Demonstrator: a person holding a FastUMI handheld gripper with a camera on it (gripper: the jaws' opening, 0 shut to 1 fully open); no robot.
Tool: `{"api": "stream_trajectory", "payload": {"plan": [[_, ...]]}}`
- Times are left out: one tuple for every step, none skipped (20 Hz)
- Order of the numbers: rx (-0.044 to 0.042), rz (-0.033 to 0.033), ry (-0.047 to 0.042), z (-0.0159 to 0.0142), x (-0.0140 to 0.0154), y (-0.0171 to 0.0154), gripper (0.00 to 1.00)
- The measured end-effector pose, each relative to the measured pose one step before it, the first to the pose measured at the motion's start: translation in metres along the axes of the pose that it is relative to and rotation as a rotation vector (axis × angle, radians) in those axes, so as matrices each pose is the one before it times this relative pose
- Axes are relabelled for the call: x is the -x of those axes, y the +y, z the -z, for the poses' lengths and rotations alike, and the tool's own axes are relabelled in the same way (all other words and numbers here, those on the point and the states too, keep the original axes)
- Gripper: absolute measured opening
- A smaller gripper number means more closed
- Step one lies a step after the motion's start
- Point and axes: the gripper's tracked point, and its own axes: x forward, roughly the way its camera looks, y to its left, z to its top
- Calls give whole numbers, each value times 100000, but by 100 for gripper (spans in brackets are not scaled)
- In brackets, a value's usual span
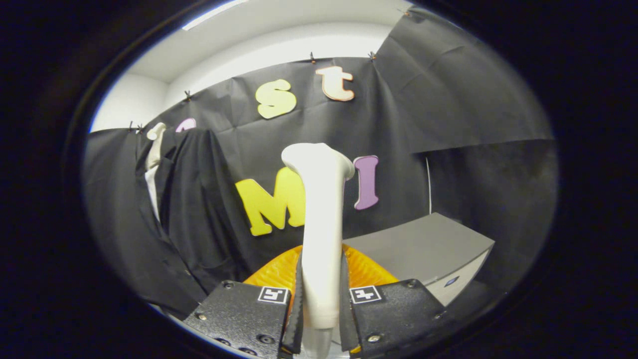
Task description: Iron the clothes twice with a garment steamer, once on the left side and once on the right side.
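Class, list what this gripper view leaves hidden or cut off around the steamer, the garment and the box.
- Steamer base: hidden between the gripper fingers.
- Steam plate: faces away.
- Black garment hem: cut off behind the fingers.
- Orange ribbed object: mostly behind steamer and fingers.
- Grey box label: too small.

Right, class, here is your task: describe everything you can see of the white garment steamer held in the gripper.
The garment steamer is off-white, smooth and plastic-looking. A slim handle rises upright from between the fingers and flares at the top into a wider rounded head. The gripper is shut on its lower handle, both black finger pads pressing its sides. An orange ribbed piece sits behind the handle's base. The steamer stands clear of the dark garment hanging beyond it to the left. No steam is visible.
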Motion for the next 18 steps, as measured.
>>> {"api": "stream_trajectory", "payload": {"plan": [[-27,-2224,-1709,-761,541,1734,32],[598,-2140,-1388,-531,157,1816,32],[1046,-1612,-1299,-442,163,1658,32],[1036,-1667,-1119,-538,58,1873,32],[720,-1996,-817,-688,-260,1812,32],[450,-1694,-742,-382,-560,1423,32],[701,-1887,-1200,-640,-392,1830,32],[837,-1448,-991,-262,-185,1542,32],[983,-1398,-893,-391,-317,1587,32],[920,-1484,-795,-457,-270,1565,32],[860,-1643,-799,-489,-318,1515,32],[846,-1445,-709,-416,-346,1132,32],[1238,-972,-662,-413,-545,1307,32],[1071,-897,-342,-251,-443,929,32],[817,-1056,-271,-167,-428,1003,32],[808,-999,49,1,-379,949,32],[874,-683,2,-80,-429,845,32],[1224,-149,78,76,-369,637,32]]}}
